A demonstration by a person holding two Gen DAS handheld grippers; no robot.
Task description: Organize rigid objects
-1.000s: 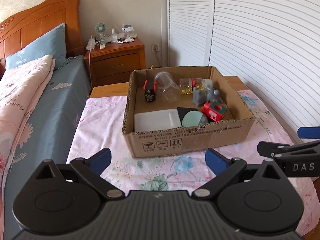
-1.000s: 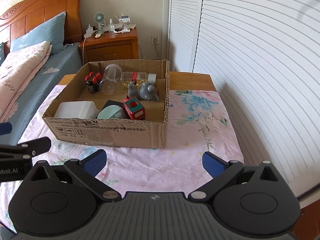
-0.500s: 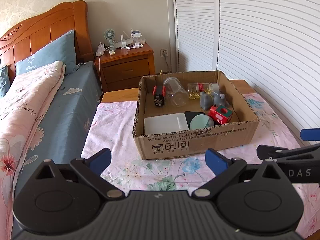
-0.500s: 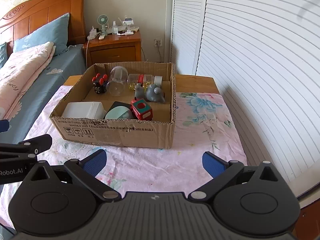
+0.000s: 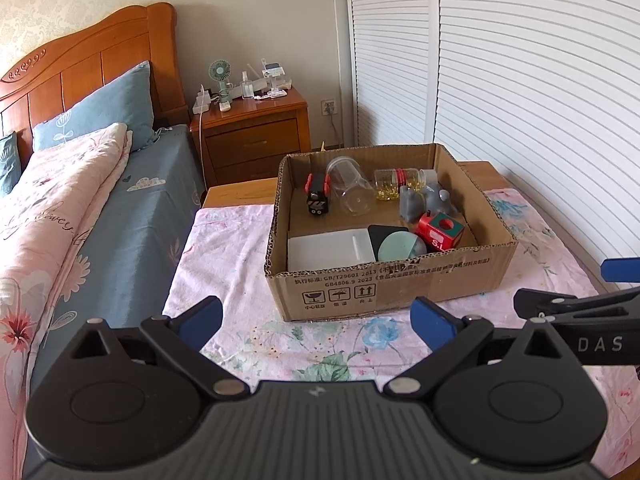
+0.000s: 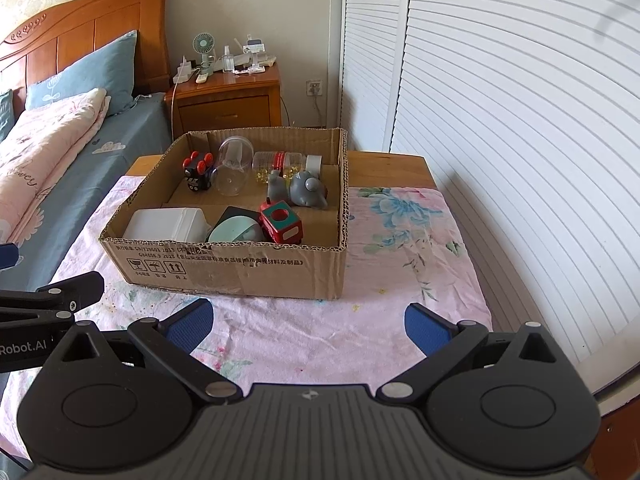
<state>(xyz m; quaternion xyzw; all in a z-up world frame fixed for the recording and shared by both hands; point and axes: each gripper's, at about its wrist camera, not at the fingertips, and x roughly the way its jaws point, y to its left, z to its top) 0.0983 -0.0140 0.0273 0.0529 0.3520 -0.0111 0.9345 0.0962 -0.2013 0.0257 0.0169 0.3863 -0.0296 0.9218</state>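
A cardboard box (image 5: 384, 284) (image 6: 240, 268) stands on a pink floral cloth. Inside lie a white container (image 5: 330, 249) (image 6: 166, 224), a mint round thing (image 5: 398, 245) (image 6: 234, 230), a red cube (image 5: 440, 232) (image 6: 282, 224), grey figures (image 5: 426, 198) (image 6: 306, 190), a clear cup (image 5: 348, 190) (image 6: 232, 164), a red-capped jar (image 5: 398, 184) (image 6: 280, 162) and a black-red toy car (image 5: 317, 194) (image 6: 198, 170). My left gripper (image 5: 316, 322) is open and empty, short of the box. My right gripper (image 6: 308, 322) is open and empty, also short of it.
A bed with pink quilt (image 5: 52, 208) and blue pillow (image 5: 96, 116) lies left. A wooden nightstand (image 5: 252, 132) (image 6: 228, 100) with a fan stands behind. White louvered doors (image 5: 520, 92) run along the right. The right gripper's side shows at the left view's right edge (image 5: 580, 320).
Both grippers have drawn back and risen from the box, which looks smaller and farther now. Both stayed open and empty.
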